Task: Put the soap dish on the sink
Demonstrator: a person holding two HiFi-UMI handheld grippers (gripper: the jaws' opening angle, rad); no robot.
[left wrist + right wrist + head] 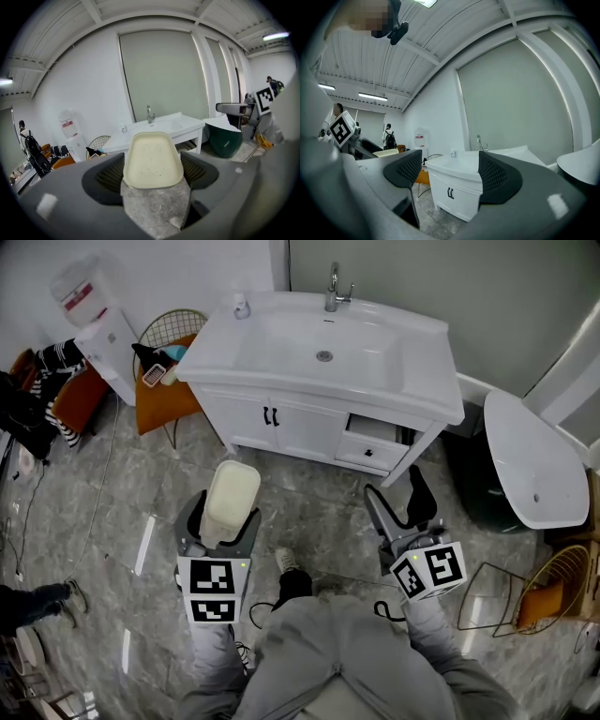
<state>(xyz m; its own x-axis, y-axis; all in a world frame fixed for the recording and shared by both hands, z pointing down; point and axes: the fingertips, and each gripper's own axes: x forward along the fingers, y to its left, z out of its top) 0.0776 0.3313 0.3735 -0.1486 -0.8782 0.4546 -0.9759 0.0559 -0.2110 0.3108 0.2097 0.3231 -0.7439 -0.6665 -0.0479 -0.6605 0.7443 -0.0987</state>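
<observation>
My left gripper [153, 172] pinches the cream soap dish [153, 157], well short of the sink [424, 345]. My right gripper [449, 176] gapes empty. Next, likely: carry it forward to the rim.

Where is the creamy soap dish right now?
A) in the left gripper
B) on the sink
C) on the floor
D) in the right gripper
A: the soap dish is pinched between the fingers of the left gripper, not yet at the sink, and the right gripper is open with nothing in it.
</observation>
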